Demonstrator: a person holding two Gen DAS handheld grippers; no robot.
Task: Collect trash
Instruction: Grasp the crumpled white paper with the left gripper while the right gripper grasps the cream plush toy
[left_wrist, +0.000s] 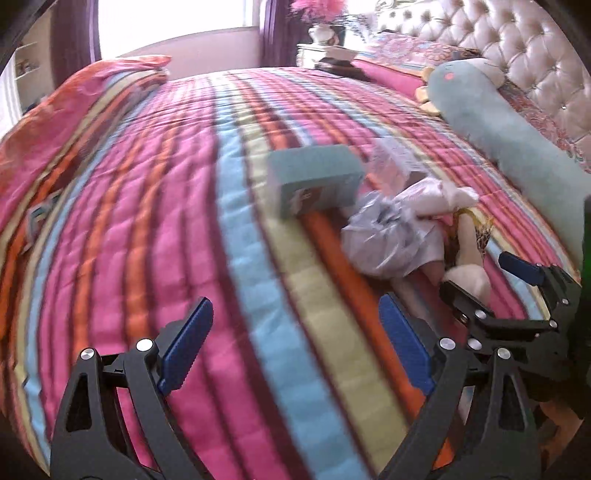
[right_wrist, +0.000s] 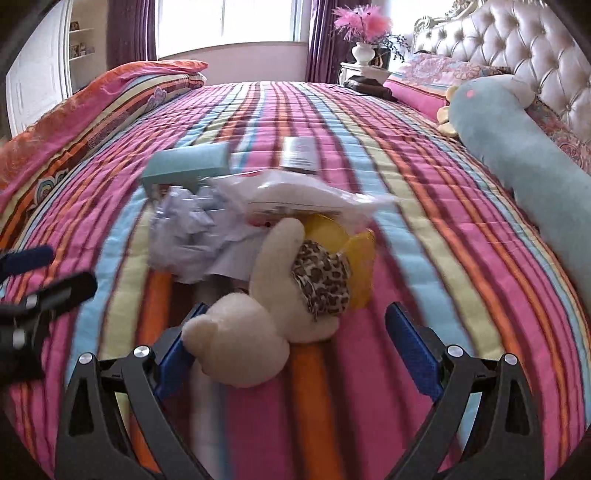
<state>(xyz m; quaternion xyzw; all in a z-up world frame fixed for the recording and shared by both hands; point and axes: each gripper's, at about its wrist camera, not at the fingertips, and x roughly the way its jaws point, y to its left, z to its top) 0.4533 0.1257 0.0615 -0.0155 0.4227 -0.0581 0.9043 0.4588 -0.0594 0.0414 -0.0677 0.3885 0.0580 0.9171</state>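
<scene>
Both claws, the left gripper (left_wrist: 295, 354) and the right gripper (right_wrist: 295, 343), stood open and empty; probably best to pinch the crumpled paper (right_wrist: 184, 240) beside the plush toy (right_wrist: 266, 314), not the toy.

The left hand-held gripper (left_wrist: 295, 350) points forward and down, its jaws standing wide apart with nothing between them; its blue pads (left_wrist: 186, 347) face each other across the gap. The right hand-held gripper (right_wrist: 295, 354) is angled down likewise, jaws spread wide, gripping nothing. The two sit side by side, close together: each shows at the edge of the other's view, the right one (left_wrist: 491, 280) also seen there with its jaws apart.
</scene>
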